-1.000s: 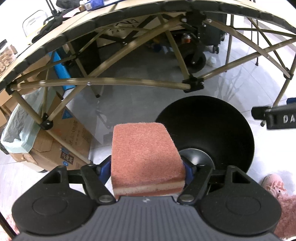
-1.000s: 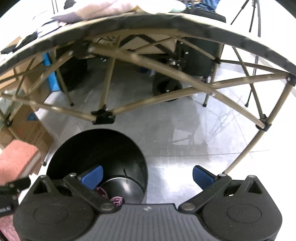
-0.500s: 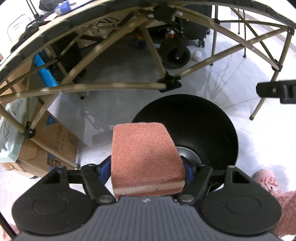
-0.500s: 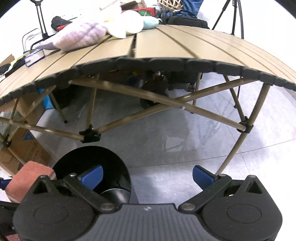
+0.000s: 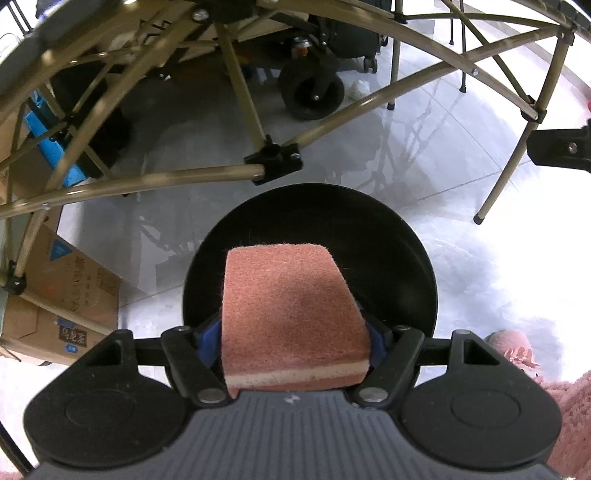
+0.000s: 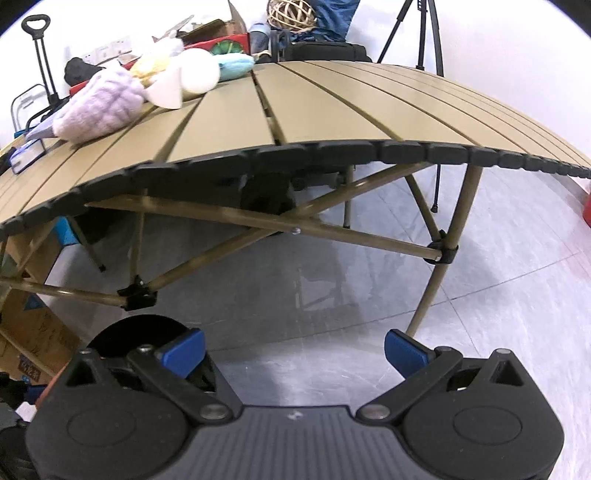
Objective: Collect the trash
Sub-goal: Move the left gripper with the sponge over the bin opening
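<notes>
There is one pink-orange scouring sponge (image 5: 291, 306), one round black trash bin (image 5: 402, 258), one tan slatted folding table (image 6: 332, 107), two black grippers with blue pads (image 5: 295, 338) (image 6: 293, 349), one woven rattan ball (image 6: 291, 13), and perhaps two brown cardboard boxes (image 5: 70, 288).

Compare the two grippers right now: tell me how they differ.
The left gripper is shut on a pink sponge; the right gripper is open with nothing between its fingers. The left gripper hangs over the black bin; the right gripper faces the slatted table and bare floor, with the bin at its left. Both have blue pads and black bodies.
</notes>
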